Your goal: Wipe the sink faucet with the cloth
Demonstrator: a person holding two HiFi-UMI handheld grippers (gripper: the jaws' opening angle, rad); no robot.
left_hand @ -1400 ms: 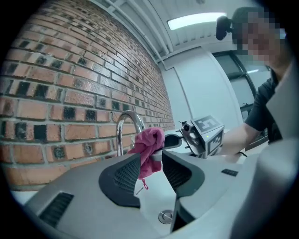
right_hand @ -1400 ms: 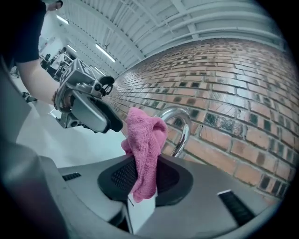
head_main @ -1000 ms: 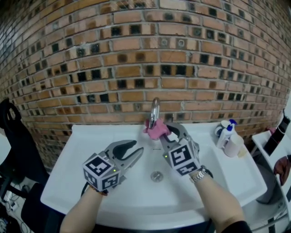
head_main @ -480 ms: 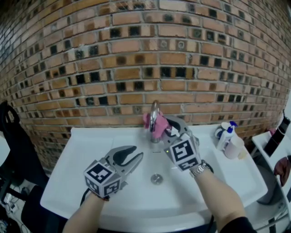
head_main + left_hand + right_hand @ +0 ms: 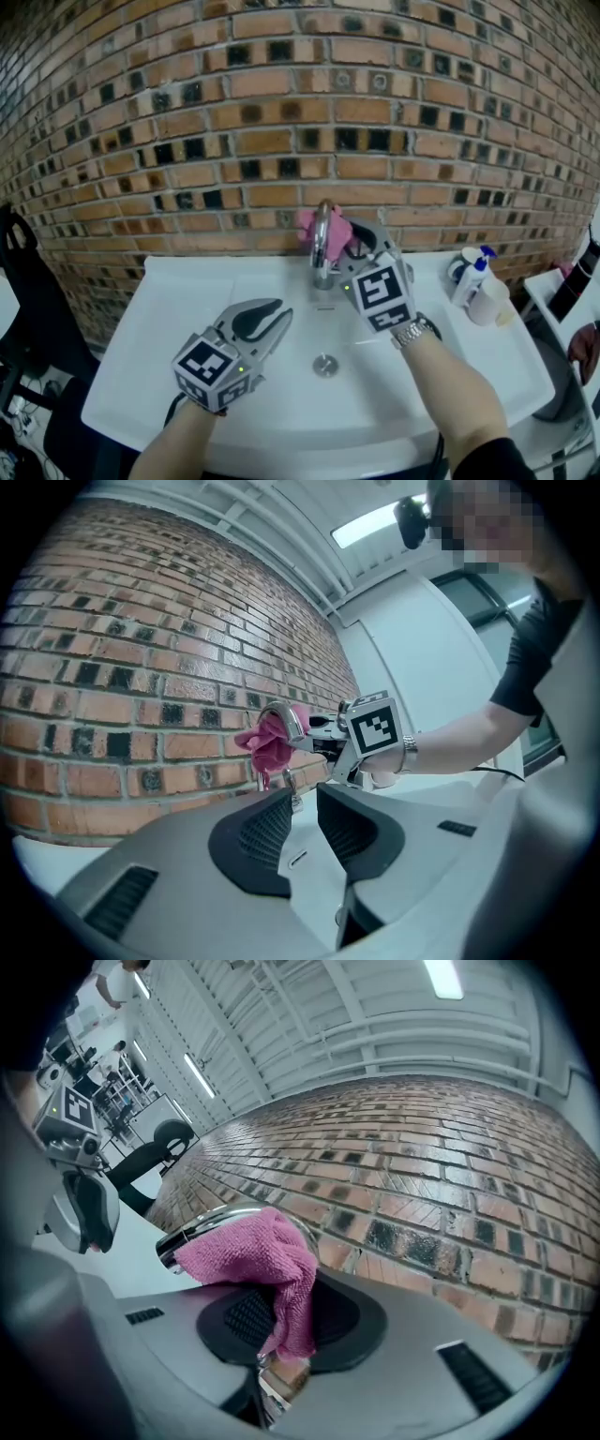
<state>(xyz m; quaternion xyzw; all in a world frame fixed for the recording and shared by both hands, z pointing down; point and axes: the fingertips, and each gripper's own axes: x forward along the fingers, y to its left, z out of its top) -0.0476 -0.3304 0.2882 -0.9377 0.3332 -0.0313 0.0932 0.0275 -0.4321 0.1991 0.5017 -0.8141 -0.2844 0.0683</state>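
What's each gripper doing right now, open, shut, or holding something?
Left gripper: open and empty, its jaws have just been closing.
Right gripper: shut on the pink terry cloth, draped on the curved chrome faucet.

Brick wall [image 5: 187,112] runs right along the back of the sink [image 5: 169,309]. At the sink's back right corner there's a spray bottle with a blue top [image 5: 472,269] and a white bottle [image 5: 489,303] just beside it. A black chair [image 5: 23,309] sits off past the left edge.
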